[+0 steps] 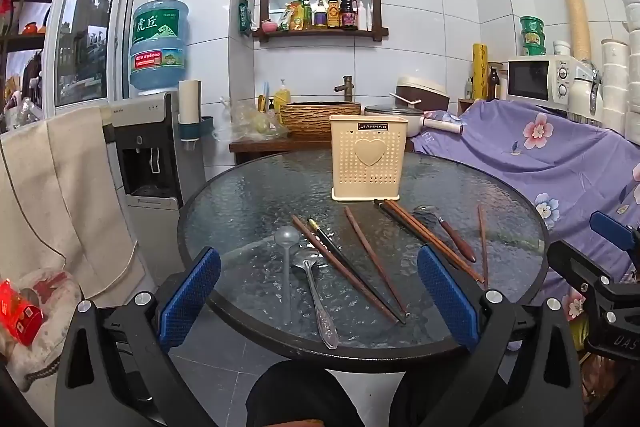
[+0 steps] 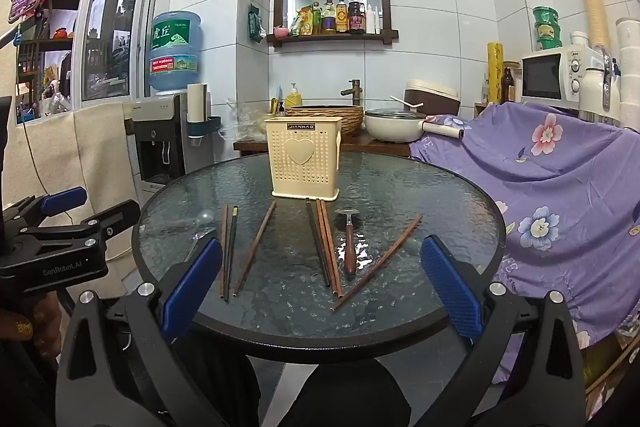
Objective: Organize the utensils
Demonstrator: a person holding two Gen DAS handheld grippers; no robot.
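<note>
Start step: both tongs, left tongs [image 1: 318,291] and right tongs [image 2: 320,287], gaping empty at bench [image 1: 240,195] near edge (nothing grabbed). Next likely: grab a chopstick [image 1: 374,255], drop into holder [image 1: 367,157] by far edge.

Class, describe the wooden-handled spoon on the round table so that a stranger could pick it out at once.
Start at the round glass table and find the cream holder. Just in front, slightly right, lies the wooden-handled spoon, between chopsticks. It alone has a metal bowl on a reddish-brown handle.
</note>
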